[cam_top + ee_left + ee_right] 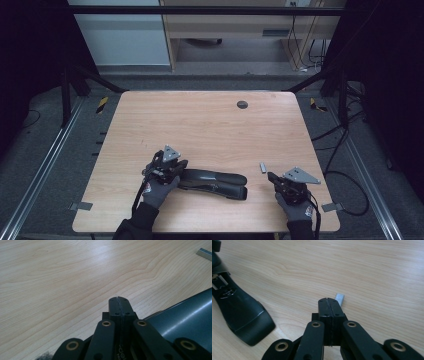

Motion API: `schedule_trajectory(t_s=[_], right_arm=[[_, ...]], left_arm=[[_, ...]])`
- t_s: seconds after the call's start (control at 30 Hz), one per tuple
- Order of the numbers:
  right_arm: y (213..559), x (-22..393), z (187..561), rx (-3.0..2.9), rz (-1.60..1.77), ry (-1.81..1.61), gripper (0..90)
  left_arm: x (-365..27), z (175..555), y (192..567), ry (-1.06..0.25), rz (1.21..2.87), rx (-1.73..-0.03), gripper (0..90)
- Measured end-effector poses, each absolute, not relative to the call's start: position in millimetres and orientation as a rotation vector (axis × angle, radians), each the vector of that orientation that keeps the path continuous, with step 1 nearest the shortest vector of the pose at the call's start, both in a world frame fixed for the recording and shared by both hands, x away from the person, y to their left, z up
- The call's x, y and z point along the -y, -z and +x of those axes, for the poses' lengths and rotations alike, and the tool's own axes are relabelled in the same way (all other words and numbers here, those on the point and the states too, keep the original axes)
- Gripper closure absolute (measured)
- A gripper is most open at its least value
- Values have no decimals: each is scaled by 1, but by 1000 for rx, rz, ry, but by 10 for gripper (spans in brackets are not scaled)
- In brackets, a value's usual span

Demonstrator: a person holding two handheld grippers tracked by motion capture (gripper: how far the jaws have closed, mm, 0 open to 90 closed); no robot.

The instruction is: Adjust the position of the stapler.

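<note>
Two grippers sit low in the high view, both with jaws pressed together, holding nothing. Left gripper (176,167) lies by the black stapler (215,182), perhaps touching it. Right gripper (272,177) is near a small strip of staples (262,167) on the table (200,125).

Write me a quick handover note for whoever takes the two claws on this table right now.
Left claw: shut, empty, resting beside the back end of the black stapler.
Right claw: shut, empty, low over the table, its tip just short of the small strip of staples.
Stapler lies on its side near the front edge, between the two hands. Staple strip lies loose on the wood to its right.
Done: nothing gripped so far; the staples are not in the stapler.
Left: probably steady the stapler with the left claw, pick up the strip with the right and load it.
</note>
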State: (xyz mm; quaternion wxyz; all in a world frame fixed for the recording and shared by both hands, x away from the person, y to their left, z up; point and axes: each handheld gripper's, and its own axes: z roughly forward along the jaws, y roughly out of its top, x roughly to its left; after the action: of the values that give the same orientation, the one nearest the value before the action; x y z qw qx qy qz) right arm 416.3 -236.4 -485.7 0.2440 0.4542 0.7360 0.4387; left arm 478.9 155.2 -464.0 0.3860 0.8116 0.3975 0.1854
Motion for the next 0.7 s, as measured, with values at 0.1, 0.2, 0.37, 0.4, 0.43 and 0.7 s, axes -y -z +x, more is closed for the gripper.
schedule_trajectory(t_s=[0.1, 0.2, 0.37, 0.4, 0.43, 0.7], right_arm=[[485, 232, 415, -2025, 1220, -1205, 900], [486, 230, 415, -2037, 1213, -1209, 900], [487, 230, 416, -2042, 1218, -1206, 900], [487, 230, 416, -2042, 1219, -1208, 900], [487, 230, 416, -2044, 1225, -1211, 900], [488, 225, 414, -2065, 1207, -1218, 900]], left_arm=[[-156, 476, 463, -482, 2074, -1011, 900], [-158, 473, 462, -477, 2080, -1000, 900], [-158, 469, 462, -477, 2089, -994, 900], [-158, 468, 462, -479, 2092, -990, 900], [-158, 466, 462, -480, 2098, -986, 900], [-159, 457, 463, -515, 2094, -976, 899]])
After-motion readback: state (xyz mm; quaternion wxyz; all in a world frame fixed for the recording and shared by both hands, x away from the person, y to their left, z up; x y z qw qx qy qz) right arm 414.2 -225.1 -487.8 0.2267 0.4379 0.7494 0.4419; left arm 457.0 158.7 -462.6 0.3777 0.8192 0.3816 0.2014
